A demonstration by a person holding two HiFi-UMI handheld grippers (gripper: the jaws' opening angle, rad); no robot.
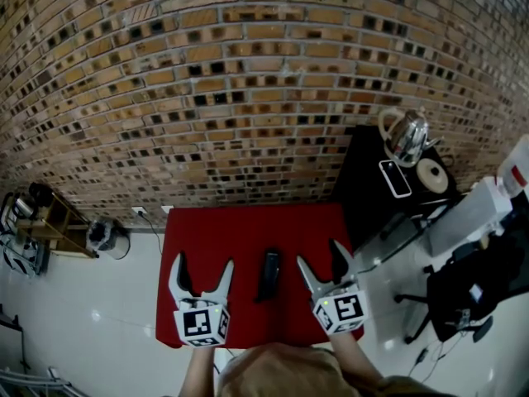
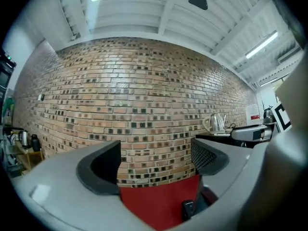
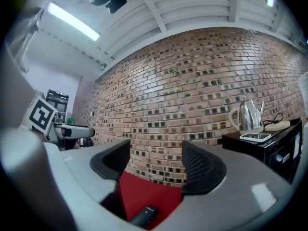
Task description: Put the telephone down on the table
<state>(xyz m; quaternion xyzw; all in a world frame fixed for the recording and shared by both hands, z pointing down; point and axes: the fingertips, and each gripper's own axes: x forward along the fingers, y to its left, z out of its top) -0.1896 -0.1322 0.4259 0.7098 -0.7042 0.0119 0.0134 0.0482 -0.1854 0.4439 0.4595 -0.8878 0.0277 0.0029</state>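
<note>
A black telephone (image 1: pixel 269 275) lies flat on the red table (image 1: pixel 248 230), lengthwise between my two grippers. My left gripper (image 1: pixel 201 268) hovers to its left, open and empty. To the phone's right, my right gripper (image 1: pixel 321 256) is open with nothing between its fingers. In the left gripper view the telephone (image 2: pixel 188 209) shows low at the right, under the jaws (image 2: pixel 155 160). In the right gripper view the telephone (image 3: pixel 143 216) lies low at the left of the open jaws (image 3: pixel 156 165).
A brick wall (image 1: pixel 248 89) stands behind the table. A black cabinet (image 1: pixel 376 188) at the right carries a kettle (image 1: pixel 406 136), a white phone (image 1: pixel 395 178) and a round base. A wooden shelf (image 1: pixel 54 222) stands at the left, an office chair (image 1: pixel 450 292) at the right.
</note>
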